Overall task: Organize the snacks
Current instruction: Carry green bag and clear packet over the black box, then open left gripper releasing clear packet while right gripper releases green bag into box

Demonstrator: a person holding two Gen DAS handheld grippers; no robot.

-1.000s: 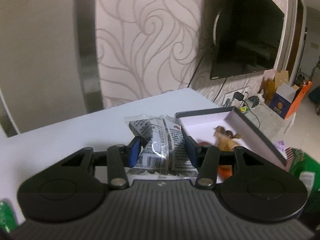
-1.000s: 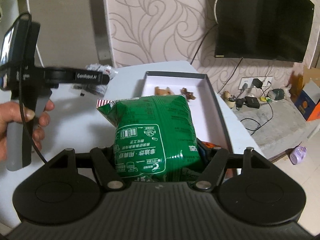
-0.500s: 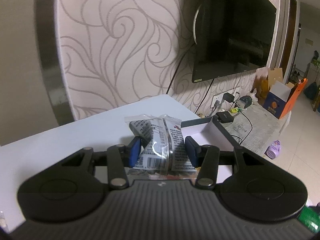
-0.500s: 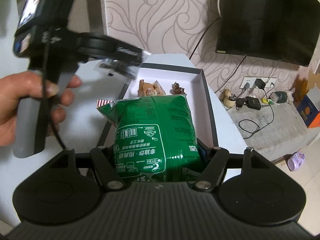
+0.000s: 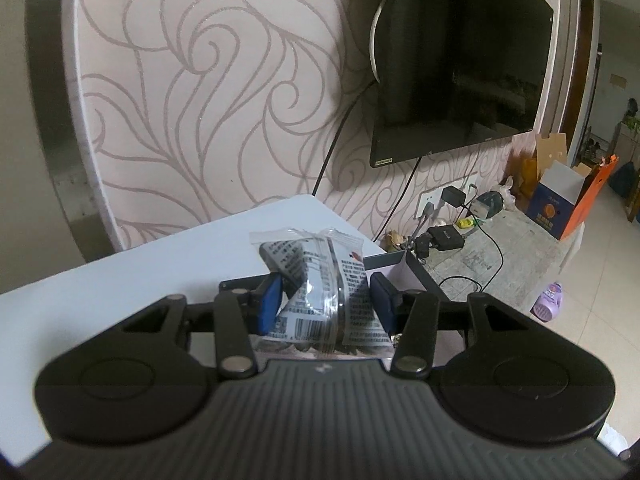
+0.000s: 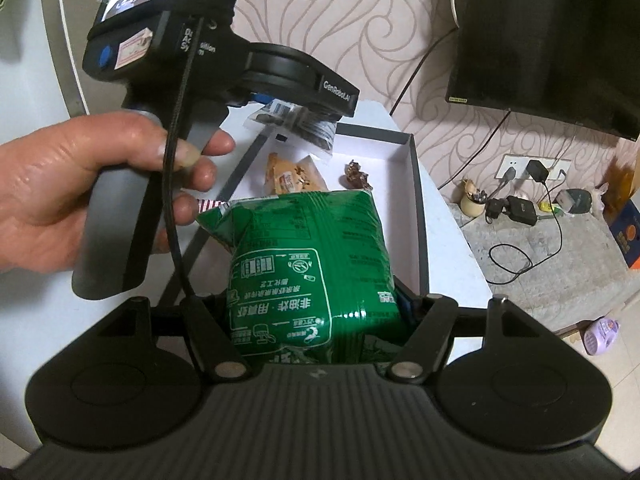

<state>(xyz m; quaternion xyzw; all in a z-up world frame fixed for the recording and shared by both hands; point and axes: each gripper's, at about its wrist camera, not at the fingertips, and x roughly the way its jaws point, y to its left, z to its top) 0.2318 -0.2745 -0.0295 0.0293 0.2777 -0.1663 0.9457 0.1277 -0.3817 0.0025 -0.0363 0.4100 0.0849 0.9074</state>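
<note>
Two tongs in view, each pinching one packet. Left tongs [image 5: 324, 300] grip one clear plastic snack packet with printed label [image 5: 320, 280], held above the far corner of the single dark-rimmed, white-lined shallow box [image 6: 416, 200] on the white table [image 5: 120, 280]. Right tongs [image 6: 320, 312] clamp one puffy green foil snack bag [image 6: 308, 252] over the box's near end. Inside the box: one tan wrapped pastry [image 6: 292, 174], one small brown wrapped sweet [image 6: 356, 174]. One hand [image 6: 80, 192] holds the left tool's grey handle.

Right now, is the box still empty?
No. The right wrist view shows an orange-wrapped snack and a small brown wrapped candy already lying inside the box.
</note>
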